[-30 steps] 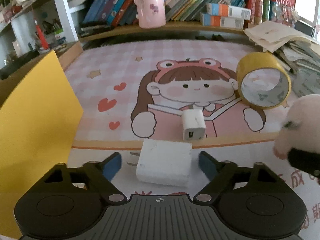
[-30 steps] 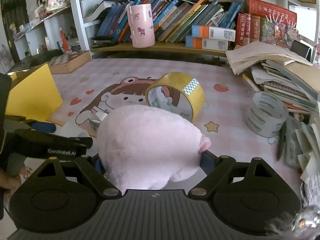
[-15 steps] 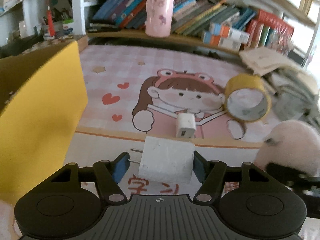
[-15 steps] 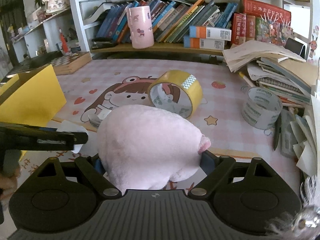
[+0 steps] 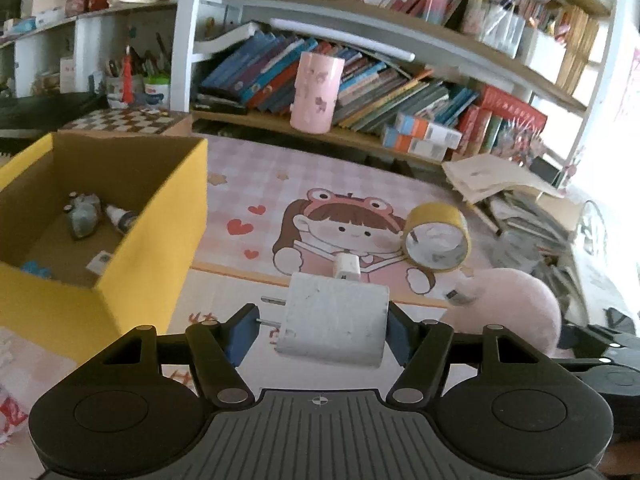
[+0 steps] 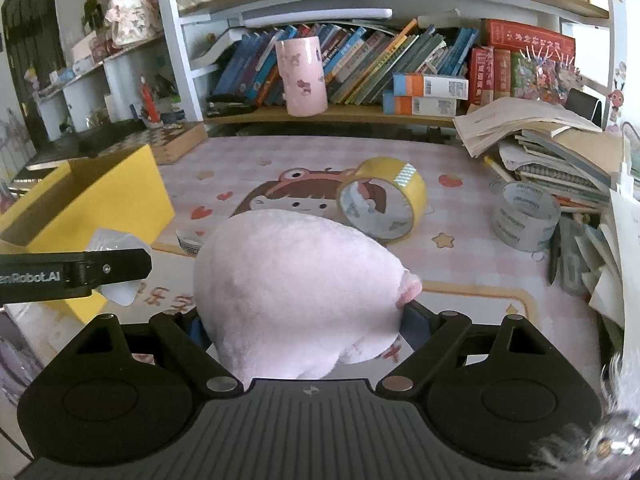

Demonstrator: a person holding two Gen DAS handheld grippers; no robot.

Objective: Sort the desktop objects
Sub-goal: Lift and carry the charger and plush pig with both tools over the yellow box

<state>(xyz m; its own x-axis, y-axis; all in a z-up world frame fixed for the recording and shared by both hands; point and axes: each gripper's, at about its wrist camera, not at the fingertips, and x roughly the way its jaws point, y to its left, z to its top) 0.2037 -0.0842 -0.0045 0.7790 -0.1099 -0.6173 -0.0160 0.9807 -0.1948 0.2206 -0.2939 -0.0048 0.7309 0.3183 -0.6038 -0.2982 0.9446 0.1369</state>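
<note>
The pink plush toy (image 6: 298, 292) hides both fingertips of the right gripper (image 6: 304, 326) and a part of the cartoon desk mat (image 6: 472, 208). In the left wrist view the white charger (image 5: 334, 322) covers the lower half of a small white plug (image 5: 347, 267). The small things inside the yellow box (image 5: 152, 248) are too blurred to name. The clear tape roll (image 6: 524, 216) carries print too small to read.

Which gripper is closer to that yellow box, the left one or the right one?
The left. The left gripper, holding the white charger, is right beside the yellow box. The right gripper, holding the pink plush toy, sits farther off, beyond the left one.
</note>
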